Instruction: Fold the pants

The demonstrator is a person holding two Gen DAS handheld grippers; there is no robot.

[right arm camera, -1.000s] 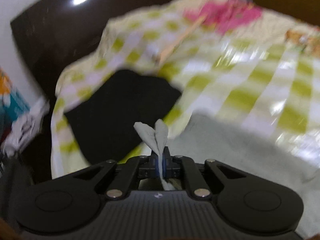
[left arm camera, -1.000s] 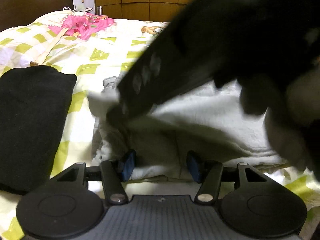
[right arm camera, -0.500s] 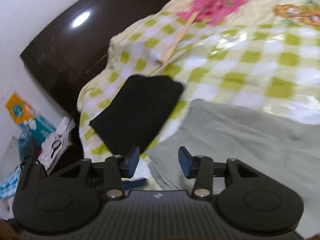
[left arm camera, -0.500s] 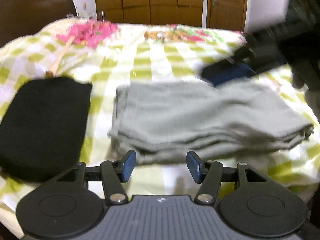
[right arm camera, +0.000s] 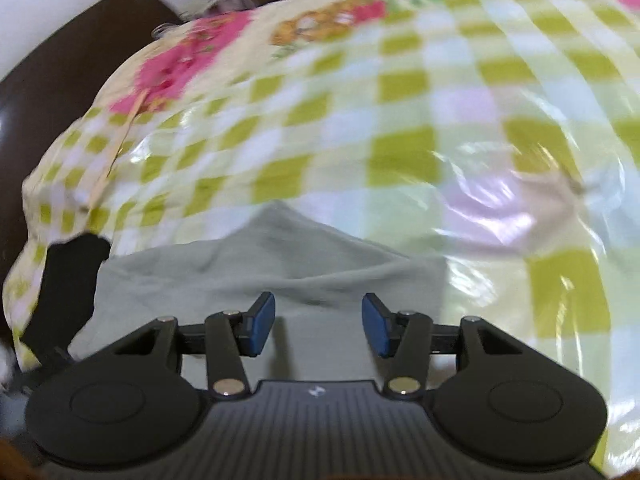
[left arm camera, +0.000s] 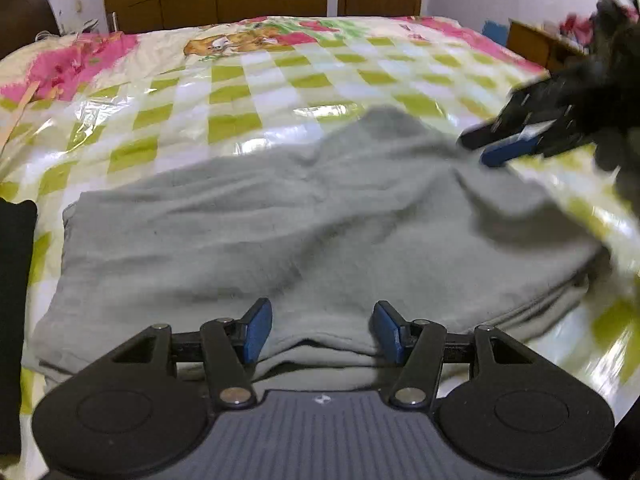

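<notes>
Grey pants (left arm camera: 304, 236) lie folded flat on the checked bedspread (left arm camera: 224, 92); left gripper (left arm camera: 322, 330) spread and empty, right gripper (right arm camera: 318, 326) opening, empty—next pinch should catch every layer squarely.

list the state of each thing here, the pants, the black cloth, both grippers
grey pants: folded into layers, lying rumpled on the checked bed cover
black cloth: folded, flat beside the pants
left gripper: open, nothing between its jaws
right gripper: jaws opening, nothing held, over the pants
</notes>
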